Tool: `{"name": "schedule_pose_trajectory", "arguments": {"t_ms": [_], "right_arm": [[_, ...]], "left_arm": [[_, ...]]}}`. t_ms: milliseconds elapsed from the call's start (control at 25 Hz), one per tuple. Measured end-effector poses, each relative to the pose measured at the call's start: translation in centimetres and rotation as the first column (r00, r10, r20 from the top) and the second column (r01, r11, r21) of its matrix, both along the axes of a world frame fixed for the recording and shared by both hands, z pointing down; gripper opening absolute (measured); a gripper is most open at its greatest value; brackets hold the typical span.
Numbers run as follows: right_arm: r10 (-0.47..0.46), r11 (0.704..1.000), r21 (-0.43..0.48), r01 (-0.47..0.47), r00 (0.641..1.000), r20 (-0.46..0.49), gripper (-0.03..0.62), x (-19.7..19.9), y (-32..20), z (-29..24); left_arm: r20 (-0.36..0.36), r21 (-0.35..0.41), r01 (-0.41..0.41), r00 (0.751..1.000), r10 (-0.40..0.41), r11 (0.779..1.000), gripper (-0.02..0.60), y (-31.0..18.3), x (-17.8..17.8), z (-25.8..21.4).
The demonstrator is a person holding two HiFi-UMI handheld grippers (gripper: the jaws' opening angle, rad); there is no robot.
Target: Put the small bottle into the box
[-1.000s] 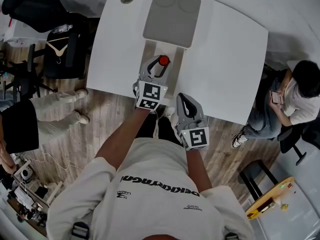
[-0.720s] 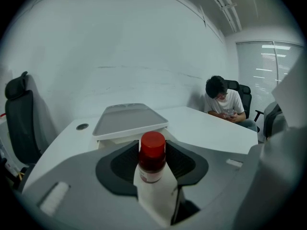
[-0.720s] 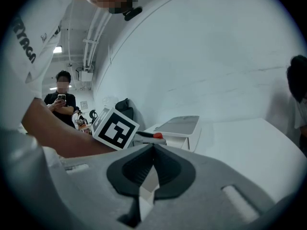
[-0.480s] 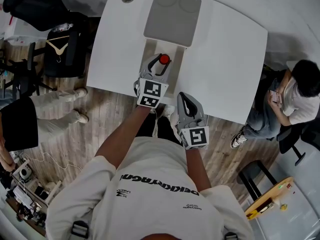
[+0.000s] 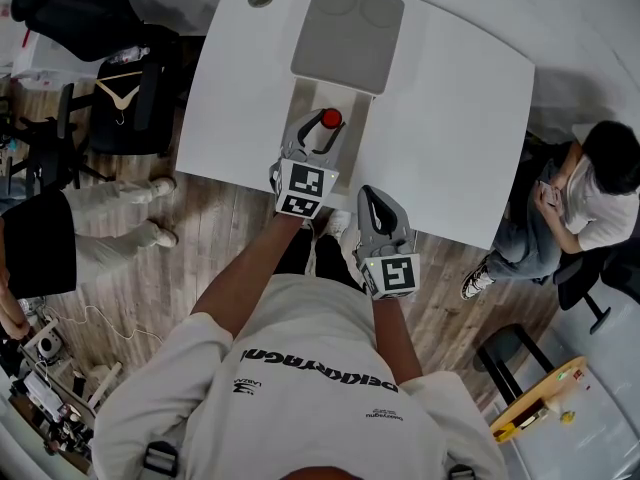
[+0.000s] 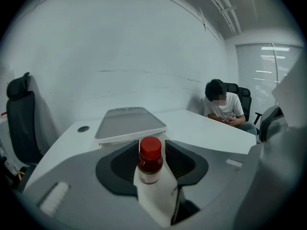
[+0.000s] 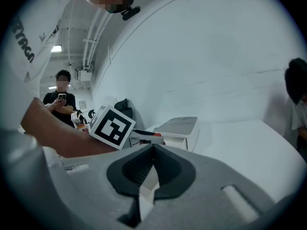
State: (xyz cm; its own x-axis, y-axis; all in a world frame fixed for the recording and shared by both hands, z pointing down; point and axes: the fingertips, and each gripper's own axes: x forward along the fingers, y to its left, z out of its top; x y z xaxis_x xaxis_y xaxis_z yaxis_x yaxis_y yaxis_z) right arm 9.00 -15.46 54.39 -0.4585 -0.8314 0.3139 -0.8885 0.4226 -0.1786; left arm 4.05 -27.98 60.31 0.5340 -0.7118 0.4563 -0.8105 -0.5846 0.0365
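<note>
Small bottle (image 6: 150, 161) stands in box (image 5: 356, 110) between just-opened fingers (image 6: 184, 161) of left gripper (image 5: 320, 128); gray lid (image 5: 348, 23) behind; right gripper (image 7: 152, 169) fingers closed.

The white table (image 5: 450, 118) bears an open white box (image 5: 304, 100), its grey lid (image 5: 348, 36) behind.

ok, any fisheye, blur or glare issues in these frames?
Head view: strong barrel distortion, table edges bow; even light, sharp. Left gripper view: round dark vignette, small bottle crisp, blinds bright at right. Right gripper view: same vignette, ceiling lamp glares upper left.
</note>
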Motion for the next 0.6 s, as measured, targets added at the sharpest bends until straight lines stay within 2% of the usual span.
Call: {"name": "schedule_pose_trajectory", "arguments": {"t_ms": [600], "right_arm": [[-0.015, 1.0, 0.023, 0.015, 1.0, 0.021, -0.002, -0.6, 0.7, -1.1]], "left_arm": [[-0.007, 0.039, 0.025, 1.0, -0.025, 0.999, 0.155, 1.2, -0.8, -1.9]]}}
